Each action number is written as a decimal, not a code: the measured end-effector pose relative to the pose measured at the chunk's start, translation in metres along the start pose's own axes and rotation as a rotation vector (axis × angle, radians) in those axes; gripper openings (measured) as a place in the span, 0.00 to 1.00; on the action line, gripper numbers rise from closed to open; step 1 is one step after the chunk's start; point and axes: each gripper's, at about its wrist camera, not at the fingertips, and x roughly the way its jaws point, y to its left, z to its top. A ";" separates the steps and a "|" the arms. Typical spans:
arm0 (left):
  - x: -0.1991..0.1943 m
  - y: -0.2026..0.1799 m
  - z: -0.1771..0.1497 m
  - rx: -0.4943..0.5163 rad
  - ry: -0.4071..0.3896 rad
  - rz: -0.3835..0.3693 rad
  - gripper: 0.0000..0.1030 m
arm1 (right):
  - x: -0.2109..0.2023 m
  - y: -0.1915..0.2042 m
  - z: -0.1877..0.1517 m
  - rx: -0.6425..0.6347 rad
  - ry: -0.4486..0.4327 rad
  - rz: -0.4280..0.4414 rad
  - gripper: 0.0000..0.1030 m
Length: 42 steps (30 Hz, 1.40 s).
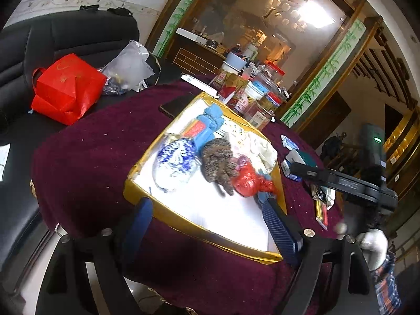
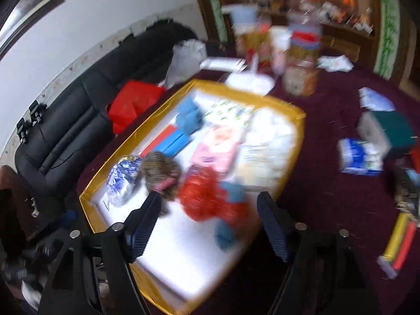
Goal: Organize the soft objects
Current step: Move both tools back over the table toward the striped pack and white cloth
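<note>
Both grippers' fingers stood spread, pinching nothing, over the near edge of the gold-rimmed tray [image 1: 147, 206]. Left gripper [image 1: 210, 225] and right gripper [image 2: 207, 225] faced a red pouch [image 2: 207, 197] inside it.

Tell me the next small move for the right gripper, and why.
Probably lower the right gripper onto the red crinkly bundle, then close. Its jaws stand open and empty, and the bundle lies loose in the gold-rimmed tray just ahead of them, beside the brown fuzzy toy. The view is blurred, so settle first.

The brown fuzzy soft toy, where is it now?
The brown fuzzy soft toy lies inside the gold-rimmed white tray, between the blue-and-white patterned bundle and the red crinkly bundle.
</note>
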 end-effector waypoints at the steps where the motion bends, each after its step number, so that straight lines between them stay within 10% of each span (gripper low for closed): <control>1: 0.000 -0.005 -0.001 0.012 0.001 0.001 0.86 | -0.012 -0.007 -0.005 -0.004 -0.023 -0.027 0.75; 11: 0.020 -0.087 -0.025 0.179 0.077 -0.067 0.86 | -0.152 -0.094 -0.090 0.083 -0.452 -0.373 1.00; 16: 0.027 -0.134 -0.044 0.269 0.120 -0.098 0.86 | -0.137 -0.169 -0.114 0.248 -0.233 -0.294 1.00; 32: 0.107 -0.232 -0.105 0.522 0.322 -0.052 0.88 | -0.154 -0.216 -0.161 0.259 -0.248 -0.632 1.00; 42: 0.160 -0.243 -0.118 0.546 0.371 0.015 0.93 | -0.154 -0.236 -0.155 0.270 -0.235 -0.689 1.00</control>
